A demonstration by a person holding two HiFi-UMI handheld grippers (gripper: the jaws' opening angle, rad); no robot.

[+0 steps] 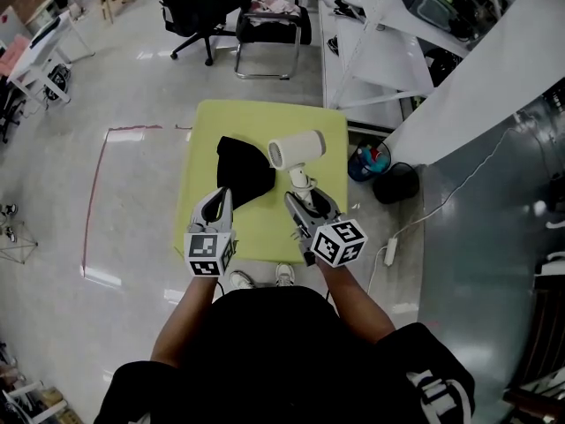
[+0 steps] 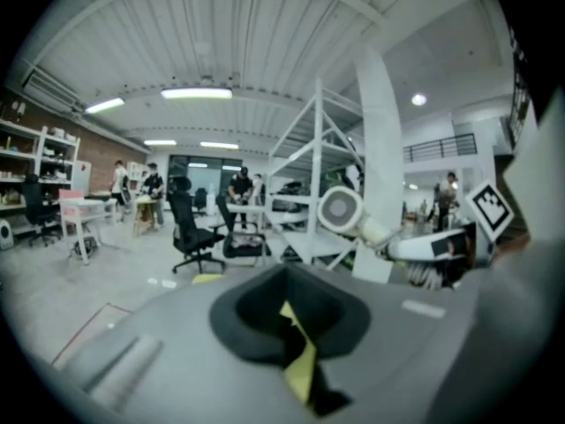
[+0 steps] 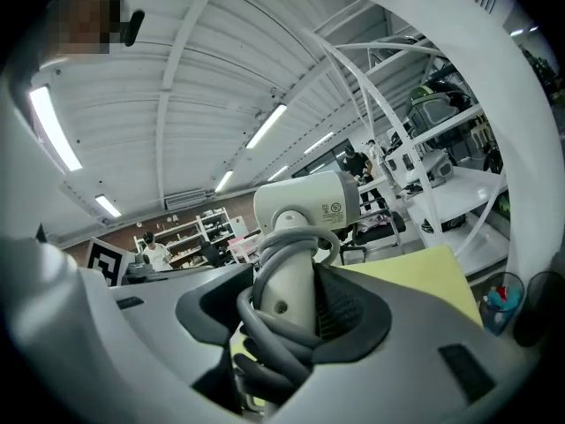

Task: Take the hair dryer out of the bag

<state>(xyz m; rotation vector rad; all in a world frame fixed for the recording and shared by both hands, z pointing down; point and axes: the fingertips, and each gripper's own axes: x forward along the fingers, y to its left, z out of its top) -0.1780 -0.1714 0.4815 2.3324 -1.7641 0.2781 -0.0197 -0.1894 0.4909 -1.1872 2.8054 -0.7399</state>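
The white hair dryer (image 1: 296, 147) hangs over the yellow-green table (image 1: 256, 117), free of the black bag (image 1: 241, 173), which lies flat to its left. My right gripper (image 1: 305, 198) is shut on the dryer's handle. In the right gripper view the handle (image 3: 291, 294), wrapped in its grey cord, sits between the pads with the dryer's head (image 3: 306, 203) above. My left gripper (image 1: 221, 201) is shut and empty, at the bag's near edge. The left gripper view shows its closed jaws (image 2: 296, 343), with the dryer (image 2: 341, 210) off to the right.
Black office chairs (image 1: 199, 7) stand beyond the table. White shelving (image 1: 375, 38) runs along the right. A blue container (image 1: 369, 160) and a black bin (image 1: 395, 183) sit by the table's right side. A power strip and cable (image 1: 390, 253) lie on the floor.
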